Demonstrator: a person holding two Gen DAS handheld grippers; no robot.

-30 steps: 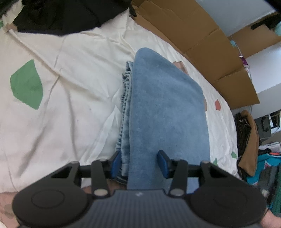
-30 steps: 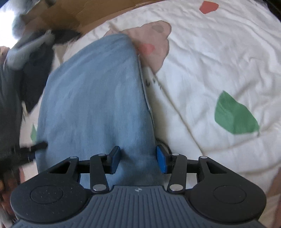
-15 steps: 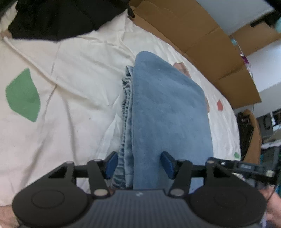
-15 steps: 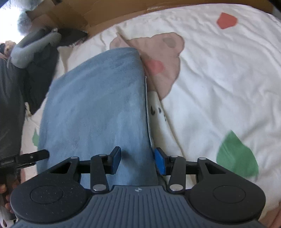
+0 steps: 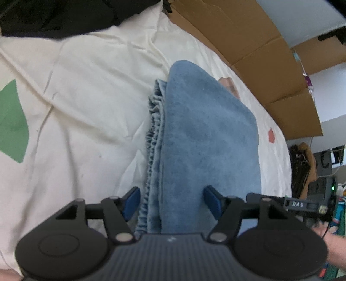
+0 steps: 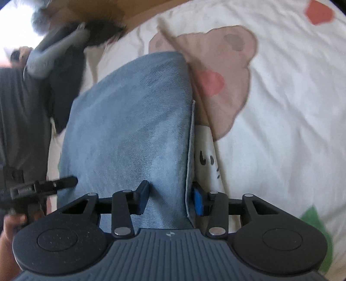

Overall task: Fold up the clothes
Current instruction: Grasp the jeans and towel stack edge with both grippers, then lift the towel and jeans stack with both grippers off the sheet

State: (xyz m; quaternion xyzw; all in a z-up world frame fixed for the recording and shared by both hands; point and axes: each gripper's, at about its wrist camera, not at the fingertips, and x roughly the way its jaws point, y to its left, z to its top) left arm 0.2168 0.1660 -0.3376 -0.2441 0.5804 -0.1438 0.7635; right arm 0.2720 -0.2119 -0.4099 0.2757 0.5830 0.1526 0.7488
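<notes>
Blue denim garment (image 5: 207, 138), folded into long thick stack, lies mid-bed on cream bedsheet (image 5: 90, 103), near end between both tools. Left gripper (image 5: 172, 200): jaws opening, pads clear of cloth, stack between them. Right gripper (image 6: 170, 200): jaws half-wide, straddling hemmed edge; grip or just touching, cannot tell. Judgement: let go gently, lift straight so layers stay stacked, then press edges flush. Sheet rumpled, bear print (image 6: 218, 71), green patch (image 5: 10, 121). Cardboard (image 5: 248, 49) along far edge of bed; dark clothes (image 5: 60, 15) at far corner.
</notes>
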